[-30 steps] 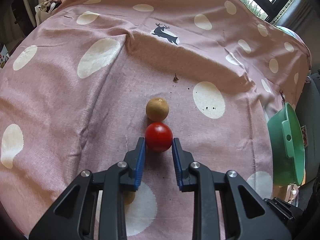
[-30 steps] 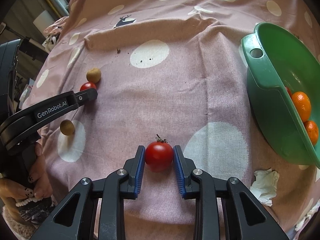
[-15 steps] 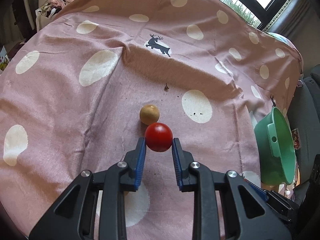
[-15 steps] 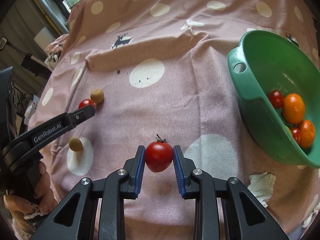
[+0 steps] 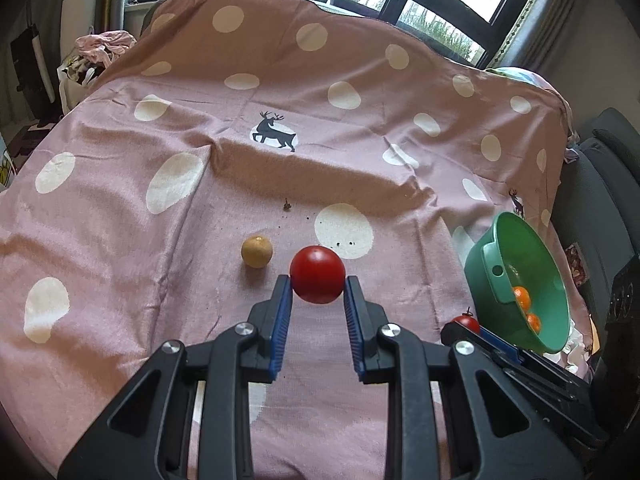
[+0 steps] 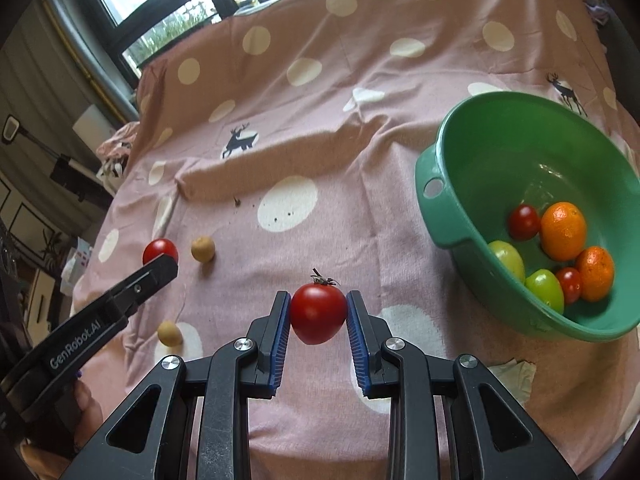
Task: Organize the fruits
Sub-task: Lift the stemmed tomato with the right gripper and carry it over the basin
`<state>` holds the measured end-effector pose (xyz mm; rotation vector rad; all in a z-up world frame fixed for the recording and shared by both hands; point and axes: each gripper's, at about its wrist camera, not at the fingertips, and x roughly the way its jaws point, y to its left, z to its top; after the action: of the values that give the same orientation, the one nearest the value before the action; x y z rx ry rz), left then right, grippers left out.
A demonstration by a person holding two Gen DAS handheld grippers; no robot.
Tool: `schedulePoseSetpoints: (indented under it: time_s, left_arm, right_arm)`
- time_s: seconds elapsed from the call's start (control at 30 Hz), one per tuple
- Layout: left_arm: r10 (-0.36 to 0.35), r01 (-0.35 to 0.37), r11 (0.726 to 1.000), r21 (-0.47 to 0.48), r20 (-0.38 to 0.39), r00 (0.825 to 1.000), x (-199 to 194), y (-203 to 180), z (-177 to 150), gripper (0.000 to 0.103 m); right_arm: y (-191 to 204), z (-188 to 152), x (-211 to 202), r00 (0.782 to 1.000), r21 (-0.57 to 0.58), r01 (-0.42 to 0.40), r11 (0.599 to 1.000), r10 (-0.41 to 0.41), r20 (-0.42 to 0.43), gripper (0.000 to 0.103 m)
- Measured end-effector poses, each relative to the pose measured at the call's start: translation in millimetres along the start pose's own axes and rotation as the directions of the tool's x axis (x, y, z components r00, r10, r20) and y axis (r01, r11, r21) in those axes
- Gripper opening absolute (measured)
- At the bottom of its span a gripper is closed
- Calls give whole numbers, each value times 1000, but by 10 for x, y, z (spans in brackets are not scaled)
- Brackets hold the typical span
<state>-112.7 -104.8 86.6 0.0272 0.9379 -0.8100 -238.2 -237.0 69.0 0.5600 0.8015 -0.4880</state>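
Both tomatoes are smooth and round — either could slip out on the way to the green bowl (image 6: 448, 216) at 2 o'clock. The left tool (image 5: 317, 294) grips a tomato (image 5: 317, 280) above the cloth; the right tool (image 6: 318, 316) pinches a stemmed tomato (image 6: 318, 313), raised and level.

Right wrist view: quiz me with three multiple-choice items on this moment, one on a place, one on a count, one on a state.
1. Where does the green bowl sit relative to the right claw?
A. To its right
B. To its left
C. Behind the camera

2. How many oranges lie in the bowl?
A. None
B. Two
C. Five

3. What is the left claw doing?
A. Open over bare cloth
B. Gripping a tan fruit
C. Shut on a red tomato

Answers: 1 A, the bowl fills the view's right side. 2 B, two orange globes show inside. 3 C, both blue pads press the tomato.
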Motion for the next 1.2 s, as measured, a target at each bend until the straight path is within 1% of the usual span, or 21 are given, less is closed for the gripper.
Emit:
schedulePoseSetpoints:
  time_s: [0.2, 0.27, 0.37, 0.43, 0.53, 0.57, 0.63, 0.67, 0.73, 0.77, 0.83, 0.9, 1.03, 1.2]
  left_arm:
    - [-21, 21, 1000, 13, 48, 999, -161, -63, 8, 25]
    - [-25, 24, 1000, 19, 67, 997, -213, -84, 10, 17]
    - [-44, 41, 999, 33, 99, 994, -290, -114, 9, 17]
    - [-55, 51, 998, 37, 105, 993, -306, -123, 12, 17]
    - [-38, 35, 999, 39, 71, 997, -230, -102, 7, 17]
    - [-42, 40, 999, 26, 46, 998, -182, -68, 13, 17]
    - [-75, 75, 997, 19, 11, 997, -113, -21, 16, 18]
    - [-78, 78, 997, 11, -8, 997, -53, 16, 18, 22]
    - [-41, 40, 999, -14, -82, 996, 65, 79, -2, 20]
    - [-37, 35, 999, -16, -113, 993, 114, 101, -13, 20]
    - [-29, 28, 1000, -9, -130, 991, 174, 123, -27, 21]
    - [-15, 14, 1000, -16, -129, 992, 243, 142, -40, 22]
    - [-12, 6, 1000, -25, -213, 977, 420, 155, -108, 22]
    - [-22, 18, 1000, -17, -238, 971, 445, 116, -133, 22]
  right_arm:
    - [-9, 24, -135, 996, 6, -15, 1000, 15, 87, 30]
    - [-17, 34, -160, 994, 9, -24, 1000, 22, 109, 30]
    - [-13, 48, -189, 990, 12, -30, 999, 28, 137, 30]
    - [-7, 52, -216, 987, 8, -39, 999, 37, 156, 30]
    - [3, 52, -204, 988, 4, -37, 999, 36, 149, 30]
    - [1, 49, -195, 989, 5, -34, 999, 33, 142, 30]
    - [-1, 49, -180, 991, 9, -26, 1000, 24, 135, 30]
    - [-6, 45, -179, 991, 11, -25, 1000, 23, 133, 30]
    - [-12, 48, -179, 991, 15, -31, 999, 28, 129, 30]
    - [-19, 42, -176, 992, 16, -33, 999, 30, 124, 30]
    - [-23, 40, -161, 993, 15, -36, 999, 34, 112, 30]
    - [-23, 38, -158, 994, 16, -31, 999, 29, 110, 30]
    - [-20, 34, -148, 995, 17, -34, 999, 32, 100, 30]
    - [-30, 38, -144, 995, 18, -29, 999, 27, 93, 30]
